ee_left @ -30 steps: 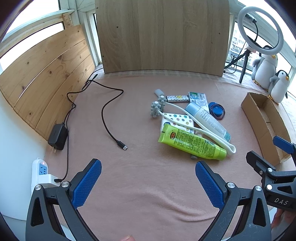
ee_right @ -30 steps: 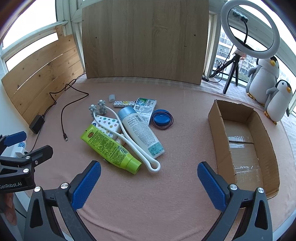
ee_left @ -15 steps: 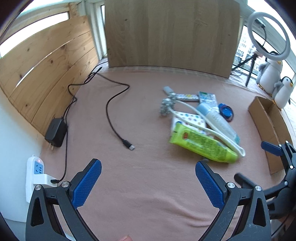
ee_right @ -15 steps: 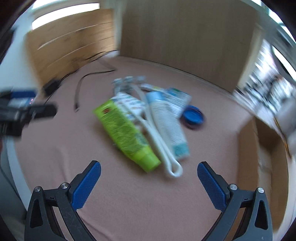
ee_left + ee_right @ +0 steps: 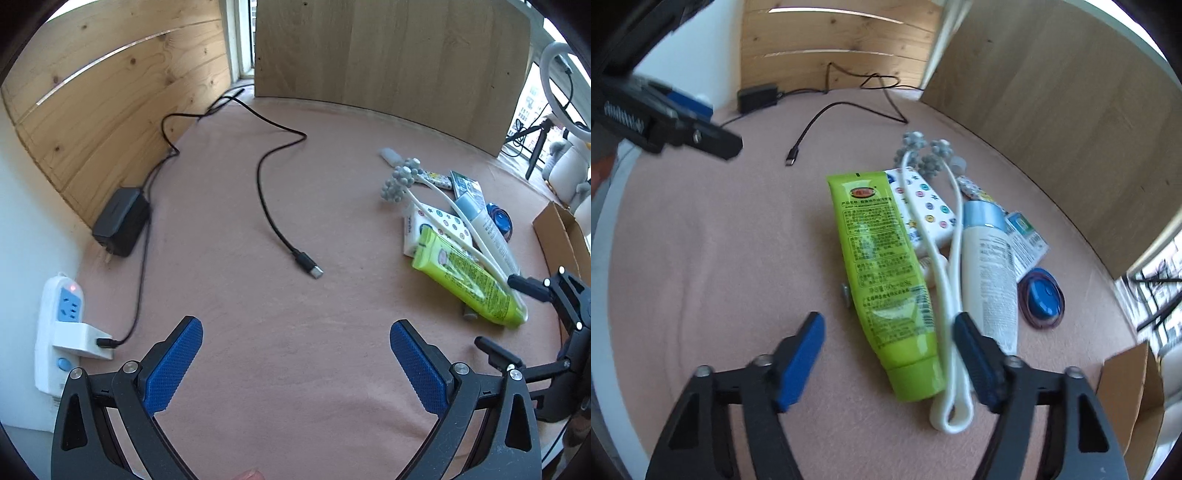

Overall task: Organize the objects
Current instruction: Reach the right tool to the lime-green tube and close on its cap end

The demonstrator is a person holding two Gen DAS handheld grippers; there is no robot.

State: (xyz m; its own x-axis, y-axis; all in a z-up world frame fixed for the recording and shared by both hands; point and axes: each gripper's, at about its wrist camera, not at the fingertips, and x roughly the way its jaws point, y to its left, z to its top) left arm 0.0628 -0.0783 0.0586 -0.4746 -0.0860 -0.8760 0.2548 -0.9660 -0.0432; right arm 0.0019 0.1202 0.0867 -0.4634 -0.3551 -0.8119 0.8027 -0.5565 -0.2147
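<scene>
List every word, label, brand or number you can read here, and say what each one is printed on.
Nothing can be quoted with confidence.
Green tube: a red oval logo and blocks of Chinese print, too small to read.
White bottle: fine print, blurred.
Dotted pack: print on its side, too small to read.
Flat packet: label blurred.

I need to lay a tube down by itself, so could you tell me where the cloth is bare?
Bare cloth lies between the charging cable's plug and the green tube, and in front of the left tool. It is crowded around the white massager and lotion bottle.
</scene>
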